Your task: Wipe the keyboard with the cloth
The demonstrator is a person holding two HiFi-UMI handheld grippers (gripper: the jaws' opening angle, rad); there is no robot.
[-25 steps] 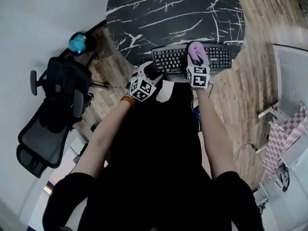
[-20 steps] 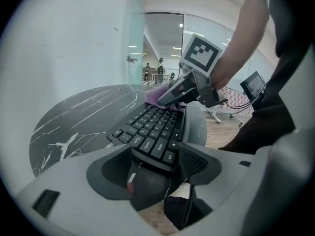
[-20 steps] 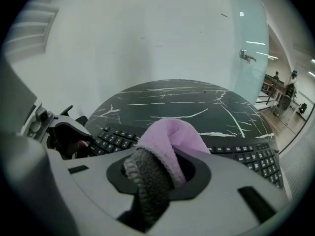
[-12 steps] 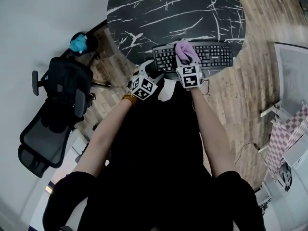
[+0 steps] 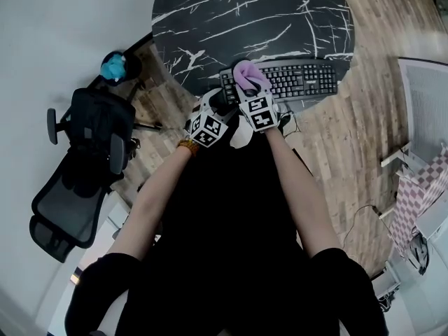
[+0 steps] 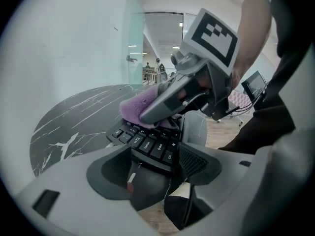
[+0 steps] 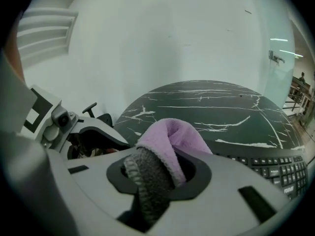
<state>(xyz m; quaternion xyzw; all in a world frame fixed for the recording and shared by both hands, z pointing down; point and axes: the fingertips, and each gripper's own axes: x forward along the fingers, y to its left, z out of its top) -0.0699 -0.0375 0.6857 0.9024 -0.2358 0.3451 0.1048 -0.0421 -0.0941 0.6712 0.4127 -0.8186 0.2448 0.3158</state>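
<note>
Where keyboard [image 5: 294, 81] rests, table [image 5: 245, 12] looks marbled.

Light: even, soft indoor light; the pale wall [image 7: 147, 33] is bright, with no hard shadows.
Glare: the lit corridor [image 6: 162, 48] glows brightest in the left gripper view.
Shadow: there is a dark hollow under the keyboard [image 6: 147, 144]; the cloth [image 7: 172, 136] is evenly lit.
Edges: strong fisheye bend and black vignette.

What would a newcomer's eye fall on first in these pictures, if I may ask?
A purple cloth, clamped in the right gripper, rests on the left end of the black keyboard. The left gripper grips that keyboard's near left corner on the black marble table.
</note>
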